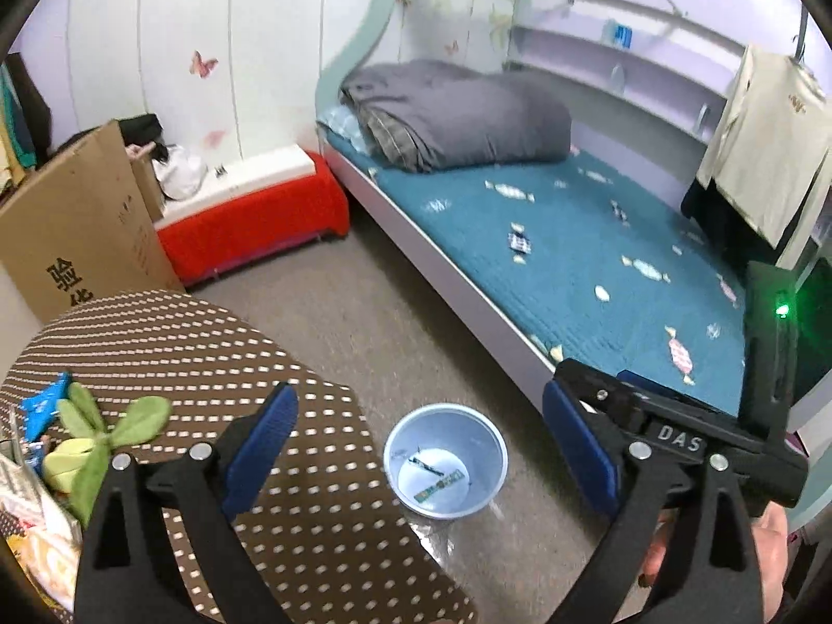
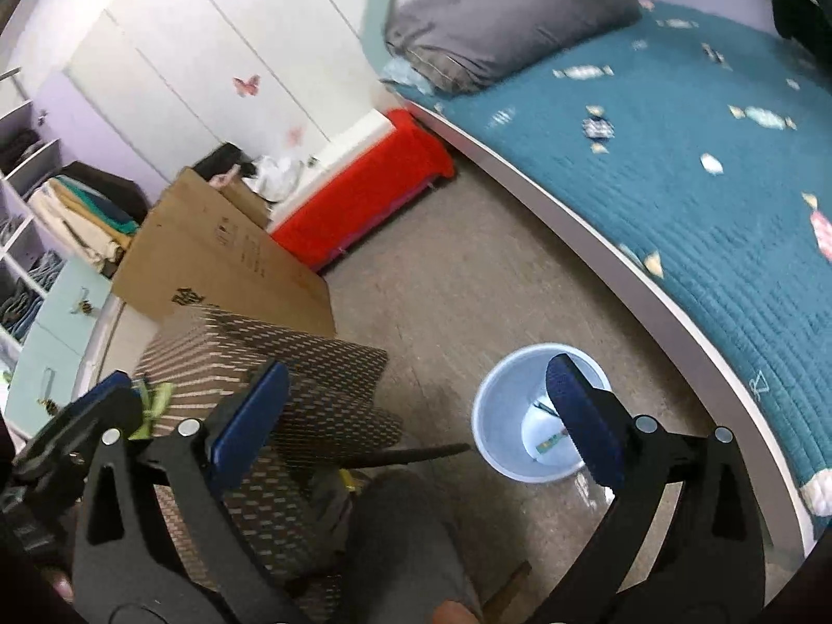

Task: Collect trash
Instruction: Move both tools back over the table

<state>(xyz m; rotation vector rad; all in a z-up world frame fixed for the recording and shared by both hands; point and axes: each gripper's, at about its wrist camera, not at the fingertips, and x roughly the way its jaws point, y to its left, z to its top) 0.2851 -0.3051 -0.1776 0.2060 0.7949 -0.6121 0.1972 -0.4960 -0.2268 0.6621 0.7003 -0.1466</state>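
A pale blue trash bin (image 1: 446,460) stands on the floor between the table and the bed, with a few wrappers (image 1: 439,486) in its bottom. It also shows in the right wrist view (image 2: 512,416). My left gripper (image 1: 421,447) is open and empty, held above the table edge and the bin. My right gripper (image 2: 416,421) is open and empty, above the floor near the bin; it also shows in the left wrist view (image 1: 676,431). A blue wrapper (image 1: 44,405) lies at the table's left edge beside a green plush toy (image 1: 99,437).
A table with a brown dotted cloth (image 1: 182,343) fills the lower left. A bed with a teal candy-print cover (image 1: 598,260) and grey duvet (image 1: 457,114) runs along the right. A cardboard box (image 1: 78,229) and a red-covered bench (image 1: 255,223) stand behind.
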